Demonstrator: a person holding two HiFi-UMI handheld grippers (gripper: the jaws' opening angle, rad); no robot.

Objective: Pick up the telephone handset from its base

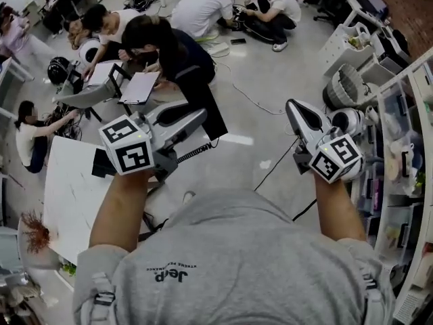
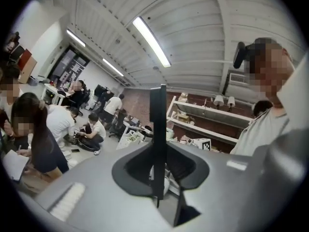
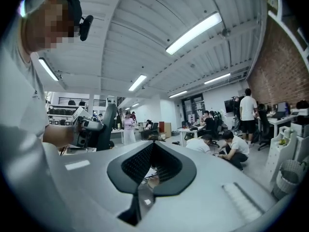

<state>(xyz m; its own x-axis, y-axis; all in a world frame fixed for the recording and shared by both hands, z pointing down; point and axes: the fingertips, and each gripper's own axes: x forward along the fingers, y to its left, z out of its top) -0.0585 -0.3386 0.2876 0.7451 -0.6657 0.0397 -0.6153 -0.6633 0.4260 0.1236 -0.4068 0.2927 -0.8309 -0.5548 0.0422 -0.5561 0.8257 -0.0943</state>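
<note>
Black plastic slab, edge-on, dead centre of the left gripper view: telephone handset, pinched between the jaws of the left gripper. Jaws part-way closed, pads pressing on both flat sides. Long axis of handset upright in that view, crossing the jaws at right angles. Upper end well above the fingertips, lower end lost in the dark recess.

In head view, held out level in front of the chest, high over the floor, clear of any support. Coiled cord trailing from under the gripper toward the forearm, far end cut off behind the arm.

Right gripper well apart on the other side, jaws pressed together, nothing between them. Left hand the only one on the handset, right one idle.

Judged: lift done, handset off its base. Base itself in no view. Possibly down by the white bench at lower left, hidden by arm and shoulder; cannot tell. Earpiece and mouthpiece ends not distinguishable, too thin and dark edge-on. Handset body in head view mostly masked by the gripper. Cord slack or taut: not readable.
</note>
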